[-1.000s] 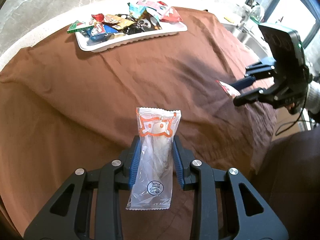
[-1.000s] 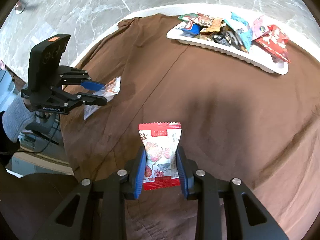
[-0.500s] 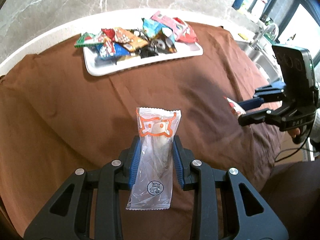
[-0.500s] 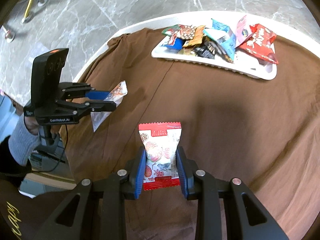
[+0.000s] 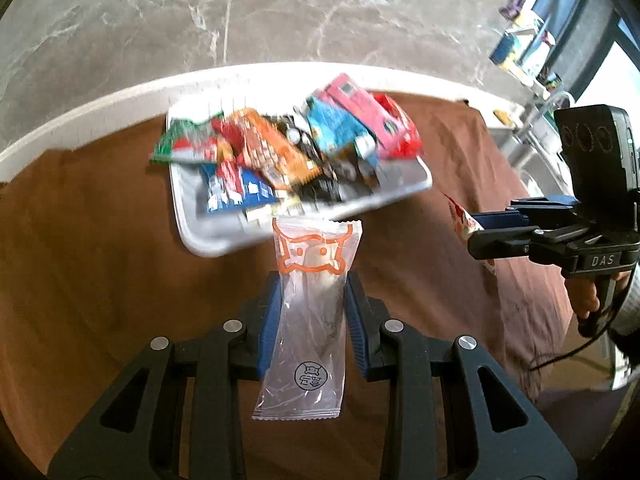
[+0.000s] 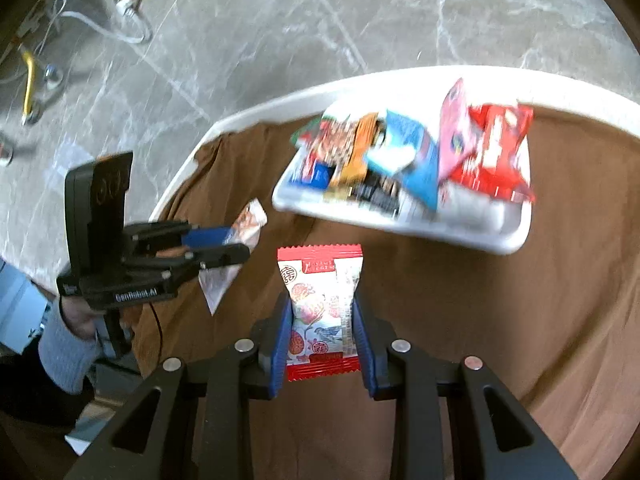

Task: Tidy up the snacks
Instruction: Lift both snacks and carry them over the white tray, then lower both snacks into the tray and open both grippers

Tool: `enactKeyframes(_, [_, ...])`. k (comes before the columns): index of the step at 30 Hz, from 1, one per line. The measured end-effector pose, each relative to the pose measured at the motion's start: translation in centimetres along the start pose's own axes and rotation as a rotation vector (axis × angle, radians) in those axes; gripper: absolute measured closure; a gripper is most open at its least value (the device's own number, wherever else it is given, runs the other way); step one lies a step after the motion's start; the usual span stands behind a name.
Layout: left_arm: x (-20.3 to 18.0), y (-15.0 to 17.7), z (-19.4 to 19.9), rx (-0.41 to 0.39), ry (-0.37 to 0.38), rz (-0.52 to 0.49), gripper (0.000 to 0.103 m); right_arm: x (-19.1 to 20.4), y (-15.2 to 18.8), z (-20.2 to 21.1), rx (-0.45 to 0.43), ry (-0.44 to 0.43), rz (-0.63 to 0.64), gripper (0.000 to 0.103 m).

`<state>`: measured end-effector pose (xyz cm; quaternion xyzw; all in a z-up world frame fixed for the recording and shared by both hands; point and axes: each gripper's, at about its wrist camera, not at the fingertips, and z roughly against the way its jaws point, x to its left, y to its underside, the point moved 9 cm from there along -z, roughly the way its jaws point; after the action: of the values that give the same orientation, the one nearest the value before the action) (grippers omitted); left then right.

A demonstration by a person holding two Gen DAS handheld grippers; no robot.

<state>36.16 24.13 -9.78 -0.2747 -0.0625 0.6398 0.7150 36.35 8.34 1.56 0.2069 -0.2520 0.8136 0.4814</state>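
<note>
L hand-held gripper [image 5: 310,316] clamped on clear orange-print packet [image 5: 308,312], long axis along the fingers. R hand-held gripper [image 6: 322,320] pinching red packet [image 6: 322,308] likewise. White tray [image 5: 208,240] w/ snack pile lies dead ahead on brown-clothed counter [image 5: 80,260]; L looks nearer.

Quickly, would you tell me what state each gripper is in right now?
Left gripper: shut on the clear packet with an orange print.
Right gripper: shut on the red and white snack packet.
</note>
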Motion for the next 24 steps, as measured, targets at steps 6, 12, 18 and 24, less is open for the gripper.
enactKeyframes(6, [1.7, -4.9, -1.2, -0.038, -0.009, 0.041, 0.074, -1.5, -5.8, -0.2, -0.083, 0.030, -0.025, 0.071])
enactKeyframes(12, [2.9, -9.1, -3.6, -0.055, -0.010, 0.088, 0.074, -3.7, -10.7, -1.5, -0.132, 0.084, -0.052, 0.071])
enactKeyframes(18, [3.9, -12.0, -6.7, -0.062, -0.002, 0.146, 0.074, -6.2, -12.9, -3.7, -0.129, 0.137, -0.086, 0.071])
enactKeyframes(24, [4.7, -13.4, -9.2, -0.065, -0.019, 0.169, 0.074, -7.7, -13.4, -5.0, -0.120, 0.179, -0.085, 0.070])
